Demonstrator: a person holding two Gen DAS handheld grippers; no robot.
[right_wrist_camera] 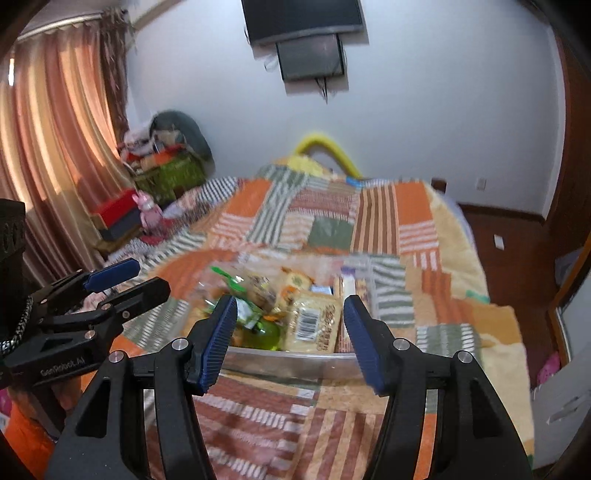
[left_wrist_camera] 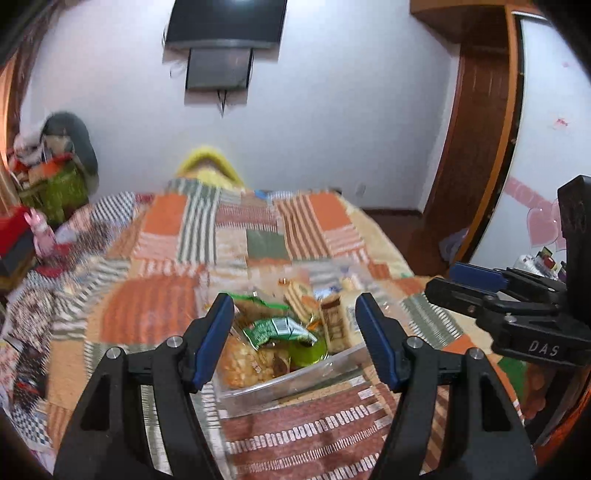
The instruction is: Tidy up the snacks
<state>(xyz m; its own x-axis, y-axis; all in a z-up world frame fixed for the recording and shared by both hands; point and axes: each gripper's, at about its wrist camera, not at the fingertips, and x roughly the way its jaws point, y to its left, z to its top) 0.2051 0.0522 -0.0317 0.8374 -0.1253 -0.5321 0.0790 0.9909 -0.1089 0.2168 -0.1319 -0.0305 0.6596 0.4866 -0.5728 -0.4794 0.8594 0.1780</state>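
A clear plastic bin (left_wrist_camera: pixel 291 380) full of snacks sits on the patchwork blanket (left_wrist_camera: pixel 162 310) of a bed, toward the near end of the bed and a little right of its middle line. Inside, a green crinkled packet (left_wrist_camera: pixel 280 330) lies on top near the bin's near wall, with a round green-lidded cup (left_wrist_camera: pixel 308 350) just beside it and a bag of orange puffed pieces (left_wrist_camera: pixel 240 360) in the near left corner. Along the right side stands a tan wafer pack (right_wrist_camera: pixel 314 325) with a barcode facing the right wrist camera (its print is too blurred to read). More wrappers fill the far half of the bin, but motion blur keeps them from being told apart.

The left gripper (left_wrist_camera: pixel 295 339) hovers above the near wall of the bin, its blue-padded fingers (left_wrist_camera: pixel 216 339) spread wide with nothing between them. The right gripper (right_wrist_camera: pixel 290 339) is just beside it on the right, also above the bin's near edge, fingers (right_wrist_camera: pixel 221 339) equally spread and holding nothing. Each gripper shows at the edge of the other's view.

Beyond the far end of the bed, a yellow object (right_wrist_camera: pixel 328 151) rises against the white wall, where a dark screen (left_wrist_camera: pixel 225 22) is mounted. Striped curtains (right_wrist_camera: pixel 48 147) hang at the left, with a pile of boxes and bags (right_wrist_camera: pixel 162 166) in that corner.
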